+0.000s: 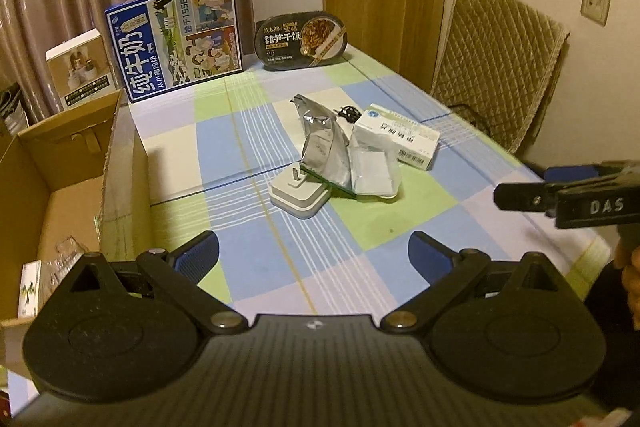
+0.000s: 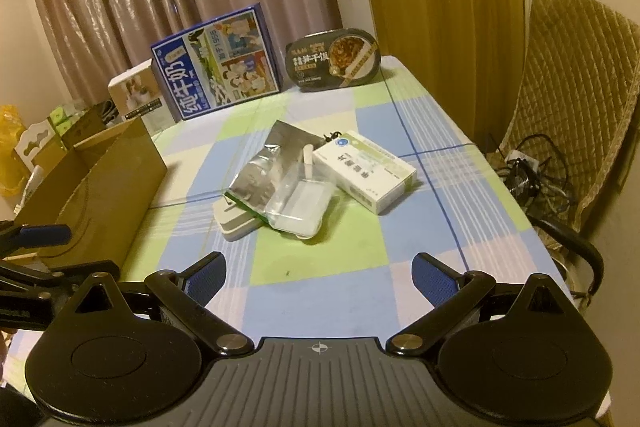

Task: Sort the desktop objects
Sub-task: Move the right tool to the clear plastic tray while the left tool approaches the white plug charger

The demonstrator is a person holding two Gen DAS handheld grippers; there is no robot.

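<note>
Only left view — carton (image 1: 68, 183) interior, clutter inside.

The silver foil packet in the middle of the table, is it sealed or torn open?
Torn open: the silver foil packet has a ragged, gaping top edge.

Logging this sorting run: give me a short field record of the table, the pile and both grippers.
table: checked cloth
pile: foil pouch over white charger, clear packet, medicine box
far edge: milk carton box, black meal tray
cardboard box: at table's left, open
left hand-held gripper: open, holding nothing
right hand-held gripper: open, holding nothing
</note>
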